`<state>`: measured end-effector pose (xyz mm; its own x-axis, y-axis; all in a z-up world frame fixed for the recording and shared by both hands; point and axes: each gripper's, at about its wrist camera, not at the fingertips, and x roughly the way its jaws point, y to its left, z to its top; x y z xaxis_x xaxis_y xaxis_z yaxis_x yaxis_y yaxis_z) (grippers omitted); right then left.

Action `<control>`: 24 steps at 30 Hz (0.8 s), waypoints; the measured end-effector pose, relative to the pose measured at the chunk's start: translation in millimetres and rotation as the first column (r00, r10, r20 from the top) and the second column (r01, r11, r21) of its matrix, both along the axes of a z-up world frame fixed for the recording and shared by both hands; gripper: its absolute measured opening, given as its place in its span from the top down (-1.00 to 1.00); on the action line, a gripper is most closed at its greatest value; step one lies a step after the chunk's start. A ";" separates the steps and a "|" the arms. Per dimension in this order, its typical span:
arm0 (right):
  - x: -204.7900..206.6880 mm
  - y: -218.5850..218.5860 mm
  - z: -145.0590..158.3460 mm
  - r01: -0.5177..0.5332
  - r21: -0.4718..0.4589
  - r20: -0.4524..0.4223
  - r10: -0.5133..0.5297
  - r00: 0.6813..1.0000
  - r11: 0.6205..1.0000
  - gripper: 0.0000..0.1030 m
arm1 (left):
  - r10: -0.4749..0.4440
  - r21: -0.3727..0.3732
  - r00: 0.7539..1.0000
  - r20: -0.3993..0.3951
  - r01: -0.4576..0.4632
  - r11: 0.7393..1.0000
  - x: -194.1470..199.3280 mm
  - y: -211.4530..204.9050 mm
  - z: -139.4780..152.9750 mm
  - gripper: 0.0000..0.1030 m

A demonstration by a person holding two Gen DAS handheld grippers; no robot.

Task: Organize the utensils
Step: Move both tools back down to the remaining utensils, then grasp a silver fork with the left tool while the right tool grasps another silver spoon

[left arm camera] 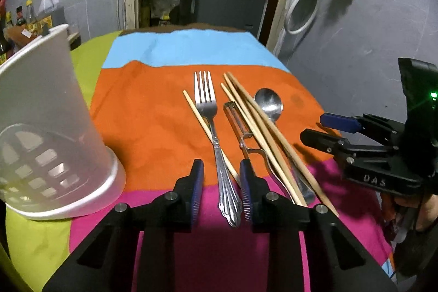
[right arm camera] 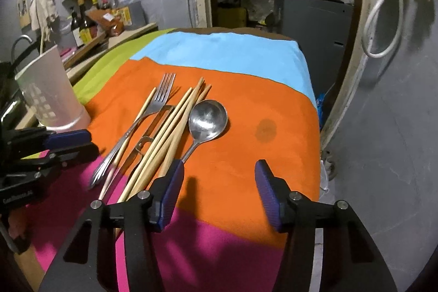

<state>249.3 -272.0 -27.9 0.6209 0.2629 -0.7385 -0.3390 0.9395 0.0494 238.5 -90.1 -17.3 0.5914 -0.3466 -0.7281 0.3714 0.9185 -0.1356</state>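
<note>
A white holder (left arm camera: 52, 125) was seen near the cloth's (left arm camera: 153, 106) left edge. The fork (left arm camera: 216, 138) handle lay between the left gripper's (left arm camera: 221, 177) parted jaws; the right gripper (right arm camera: 219, 182) was held wide apart beside the spoon (right arm camera: 206, 119).

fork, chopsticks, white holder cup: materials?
Fork: looks like polished steel, with bright mirror-like glints along tines and handle.
Chopsticks: probably bamboo or light wood; matte pale tan, no shine.
Holder cup: likely frosted translucent plastic; a slotted inner basket shows dimly through its wall.
</note>
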 end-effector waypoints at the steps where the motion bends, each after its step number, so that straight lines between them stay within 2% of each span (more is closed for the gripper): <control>1: 2.4 1.7 -1.3 -0.003 -0.002 -0.008 0.003 1.000 1.000 -0.01 | -0.002 0.008 1.000 -0.013 0.002 1.000 3.5 -1.7 -1.5 0.63; 5: 11.3 7.4 -8.1 -0.014 0.002 -0.045 0.014 0.999 1.000 -0.01 | -0.004 0.028 0.997 -0.079 0.006 1.000 17.5 -4.9 -9.6 0.69; 7: 14.6 11.1 -9.9 -0.016 -0.008 -0.049 0.015 0.999 1.000 -0.01 | 0.005 0.019 0.996 -0.089 -0.003 1.000 20.1 -1.7 -10.8 0.71; 9: 18.1 15.3 -11.3 -0.023 -0.011 -0.054 0.023 0.998 1.000 -0.01 | 0.005 0.016 0.995 -0.095 -0.004 1.000 21.1 0.8 -10.5 0.86; 17: 33.3 27.4 -15.8 -0.021 -0.043 -0.059 0.018 0.998 0.999 -0.01 | 0.054 0.016 0.993 -0.101 -0.053 0.998 10.3 10.7 -8.7 0.87; 24: 51.5 24.2 -17.2 0.012 -0.031 -0.071 -0.014 0.997 0.999 0.03 | 0.089 0.027 0.987 -0.135 -0.086 0.996 -21.6 24.4 -4.1 0.87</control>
<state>300.8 -247.8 -45.1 0.5699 0.2317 -0.7884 -0.3231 0.9453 0.0442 216.9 -65.7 -21.3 0.5138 -0.2821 -0.8102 0.2692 0.9497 -0.1600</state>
